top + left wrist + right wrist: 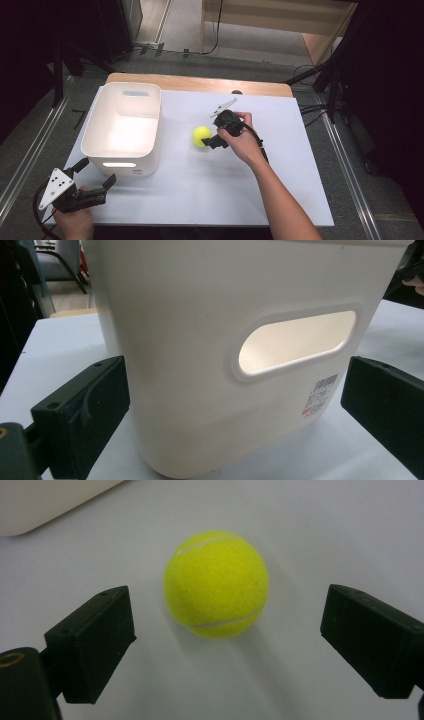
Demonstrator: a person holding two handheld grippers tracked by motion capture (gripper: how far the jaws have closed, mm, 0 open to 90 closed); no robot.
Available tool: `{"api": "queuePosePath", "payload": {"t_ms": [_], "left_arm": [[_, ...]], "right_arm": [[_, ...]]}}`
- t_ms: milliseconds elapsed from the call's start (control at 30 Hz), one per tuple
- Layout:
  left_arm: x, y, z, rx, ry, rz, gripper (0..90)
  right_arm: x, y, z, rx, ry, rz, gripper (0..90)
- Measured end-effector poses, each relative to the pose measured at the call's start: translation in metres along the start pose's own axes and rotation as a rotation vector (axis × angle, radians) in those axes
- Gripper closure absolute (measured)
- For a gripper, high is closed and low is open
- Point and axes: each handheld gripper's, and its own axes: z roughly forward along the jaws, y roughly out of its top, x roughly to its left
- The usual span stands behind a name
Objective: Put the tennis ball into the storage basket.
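A yellow tennis ball (201, 135) lies on the white tabletop (280, 170), just right of a white plastic bin (156, 125) with handle slots. My right gripper (210, 134) is open right beside the ball on its right. In the right gripper view the ball (216, 584) rests on the table just ahead of the gap of my right gripper (227, 607), touching neither jaw. My left gripper (96, 171) is open at the front left corner, pointing at the bin's near wall. The left gripper view has the bin (200, 330) close up, wider than the gap of my left gripper (235, 390).
The bin is empty inside as far as I can see. The white top reaches a wooden strip (200, 84) at the back. Dark stands (330, 80) and cables sit past the right rear corner. Bare white surface lies right of and in front of the ball.
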Motion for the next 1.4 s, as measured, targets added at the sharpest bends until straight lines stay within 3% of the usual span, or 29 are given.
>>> {"api": "queuePosePath", "payload": {"t_ms": [567, 933, 1000, 1400], "left_arm": [[0.0, 0.0, 0.0, -0.002, -0.001, -0.002, 0.0], [0.001, 0.0, 0.0, -0.001, -0.001, -0.001, 0.0], [0.001, 0.0, 0.0, -0.001, -0.002, -0.003, 0.0], [0.001, 0.0, 0.0, -0.001, -0.001, 0.0, 0.0]], "right_arm": [[0.002, 0.012, 0.028, 0.094, -0.01, -0.033, 6.0], [0.005, 0.017, 0.04, 0.119, -0.002, -0.045, 6.3], [0.005, 0.017, 0.042, 0.116, -0.008, -0.044, 13.0], [0.005, 0.018, 0.052, 0.136, -0.006, -0.042, 13.1]]}}
